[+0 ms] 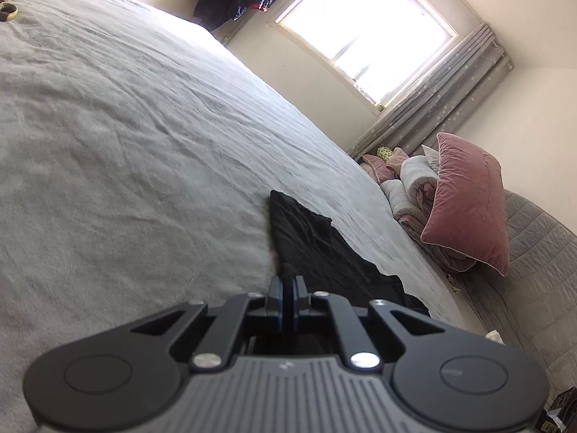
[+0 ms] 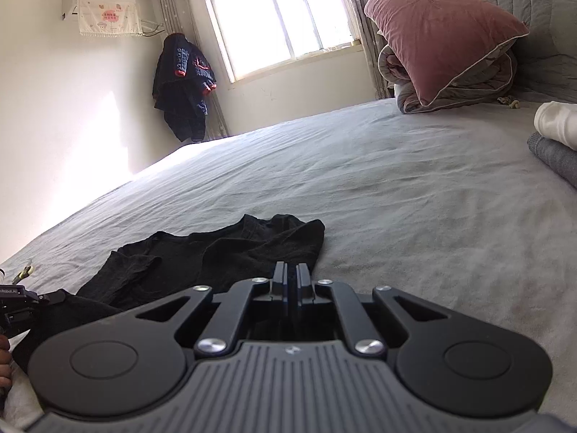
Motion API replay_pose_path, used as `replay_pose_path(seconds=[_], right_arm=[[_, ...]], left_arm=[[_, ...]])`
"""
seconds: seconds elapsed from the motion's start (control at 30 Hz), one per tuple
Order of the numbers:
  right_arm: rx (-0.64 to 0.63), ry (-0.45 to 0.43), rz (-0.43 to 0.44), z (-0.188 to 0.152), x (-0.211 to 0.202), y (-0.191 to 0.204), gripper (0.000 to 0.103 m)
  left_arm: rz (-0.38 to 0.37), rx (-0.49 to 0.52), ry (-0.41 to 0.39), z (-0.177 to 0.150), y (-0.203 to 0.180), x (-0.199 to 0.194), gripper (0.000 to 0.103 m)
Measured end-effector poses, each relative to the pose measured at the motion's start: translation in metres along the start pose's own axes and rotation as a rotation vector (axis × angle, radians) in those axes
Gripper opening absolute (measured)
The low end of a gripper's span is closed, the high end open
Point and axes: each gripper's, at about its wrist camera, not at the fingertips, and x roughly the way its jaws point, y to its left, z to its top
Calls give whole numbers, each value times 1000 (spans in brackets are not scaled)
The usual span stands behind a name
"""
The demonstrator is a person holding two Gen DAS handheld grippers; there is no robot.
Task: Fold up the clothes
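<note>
A black garment (image 2: 216,252) is lying rumpled on the near part of the grey bed sheet (image 2: 396,187), its collar end pointing toward the far window and its near hem running under both tools. The left gripper (image 1: 288,281) is sitting with its fingers pressed together on a near edge of the cloth; a pinch of black fabric appears to be standing between them. The right gripper (image 2: 291,274) is resting at the garment's right near corner with its fingers likewise drawn together, though whether cloth is actually caught between them I cannot tell, since the dark fabric and dark fingers are merging there.

Judging from this, the step in hand is taking hold of the near hem at two corners to spread or fold the piece. To do it well, both grips should be biting only the layers meant to be moved, and the two tools should be lifting evenly so the hem is staying taut and the bunched left sleeve is shaking flat.

Farther off, a pink pillow (image 2: 440,25) is leaning on a rolled quilt (image 2: 450,86) at the far right, folded clothes (image 2: 555,137) are stacked at the right edge, and a dark jacket (image 2: 184,86) is hanging in the far corner.
</note>
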Motion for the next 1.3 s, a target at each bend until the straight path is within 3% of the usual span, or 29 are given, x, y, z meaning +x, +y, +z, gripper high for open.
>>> replay_pose_path(seconds=[0.1,0.27,0.4,0.43,0.57,0.77,0.9,1.0,1.13,1.3], right_arm=[[-10,111,-79,-6,24,-1,6],[-42,105,-96,-7,25,4,16],[-7,82,-96,-4,17,-1,44],[0,78,-90,-2,14,-1,44],[-16,74,-49,6,0,3,44],[-96,115,0,10,-24,21,45],[-198,151,56,13,-40,39,45],[-301,193,123,11,-53,52,46],[-437,271,180,-3,-63,68,46],[-546,333,190,-19,-62,79,46]], left_arm=[[72,12,35,-1,-1,8,5],[89,73,31,2,-8,7,12],[84,107,5,4,-11,-2,34],[91,128,-3,5,-13,-6,43],[99,197,7,15,-19,-22,58],[73,242,57,31,-38,-44,63],[-32,464,137,23,-64,-58,63],[-177,685,229,7,-82,-71,63],[-261,868,342,-10,-96,-76,62],[-228,1029,430,-27,-103,-64,62]])
